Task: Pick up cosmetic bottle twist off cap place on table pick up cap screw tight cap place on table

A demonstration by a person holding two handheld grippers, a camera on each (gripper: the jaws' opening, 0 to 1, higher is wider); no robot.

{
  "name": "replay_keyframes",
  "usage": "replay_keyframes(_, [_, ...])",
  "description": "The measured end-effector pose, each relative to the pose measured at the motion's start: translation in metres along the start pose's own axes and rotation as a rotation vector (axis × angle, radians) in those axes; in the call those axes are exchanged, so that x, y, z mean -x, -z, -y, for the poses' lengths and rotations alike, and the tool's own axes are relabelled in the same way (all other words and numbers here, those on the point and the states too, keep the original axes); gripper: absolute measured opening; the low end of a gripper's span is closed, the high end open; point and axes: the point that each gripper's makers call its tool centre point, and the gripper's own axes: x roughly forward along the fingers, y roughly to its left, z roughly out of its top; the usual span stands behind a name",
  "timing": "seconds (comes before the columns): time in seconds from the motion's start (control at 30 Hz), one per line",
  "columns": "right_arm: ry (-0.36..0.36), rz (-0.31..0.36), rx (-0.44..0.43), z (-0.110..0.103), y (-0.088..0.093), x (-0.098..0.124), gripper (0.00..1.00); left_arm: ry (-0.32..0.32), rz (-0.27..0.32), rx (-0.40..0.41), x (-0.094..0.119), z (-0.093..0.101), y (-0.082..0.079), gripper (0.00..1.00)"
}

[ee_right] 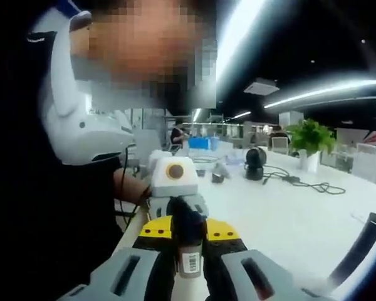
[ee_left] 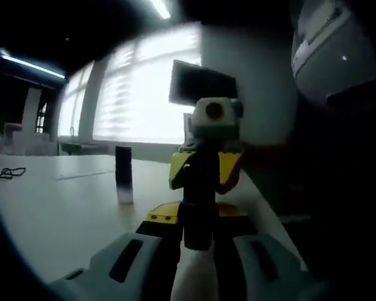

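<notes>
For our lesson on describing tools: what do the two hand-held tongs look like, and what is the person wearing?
Each tongs has light grey jaws with black inset pads. The right tongs shows a yellow-and-black body; the left tongs shows the same colours. The person wears a dark sleeve.

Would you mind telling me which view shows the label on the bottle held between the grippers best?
The right gripper view: the white barcode label on the dark bottle faces the camera, close between the right gripper jaws. In the left gripper view the bottle shows only as a dark shape; no label is legible.

both views face each other closely over the table.
</notes>
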Motion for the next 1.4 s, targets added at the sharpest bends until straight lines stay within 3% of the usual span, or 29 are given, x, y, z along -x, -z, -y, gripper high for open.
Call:
replay_keyframes(0.17, [0.002,0.020,-0.001,0.004,-0.004,0.006,0.09,-0.012,0.035,-0.044,0.000,-0.001,-0.005,0.10])
replay_keyframes(0.2, [0.002,0.056,-0.010,0.009,-0.008,0.016,0.09,-0.015,0.033,-0.047,0.000,-0.002,-0.005,0.10])
replay_keyframes(0.3, [-0.013,0.057,0.003,0.018,-0.003,0.043,0.09,-0.002,0.022,-0.041,0.000,0.000,-0.004,0.09])
replay_keyframes(0.43, [-0.040,0.059,0.000,0.021,-0.003,0.057,0.09,0.043,0.035,0.038,0.000,0.004,-0.008,0.09])
replay_keyframes(0.53, [-0.048,0.047,0.004,0.019,-0.004,0.055,0.09,0.050,0.043,0.054,0.001,0.003,-0.010,0.09])
replay_keyframes(0.6, [-0.053,0.037,0.022,0.018,-0.003,0.052,0.09,0.047,0.017,0.083,0.001,0.003,-0.005,0.10])
replay_keyframes(0.7, [-0.065,0.033,0.027,0.014,-0.003,0.048,0.09,0.049,-0.007,0.057,0.000,0.004,-0.001,0.10])
replay_keyframes(1.0, [-0.084,0.036,0.011,0.010,-0.004,0.036,0.09,0.053,-0.003,0.040,0.002,0.004,0.000,0.09])
replay_keyframes(1.13, [-0.089,0.028,0.000,0.007,-0.001,0.032,0.09,0.054,-0.023,0.068,0.003,0.005,0.004,0.09])
replay_keyframes(1.4, [-0.084,0.032,0.002,0.008,-0.004,0.031,0.09,0.045,-0.005,0.031,0.003,0.002,0.005,0.09])
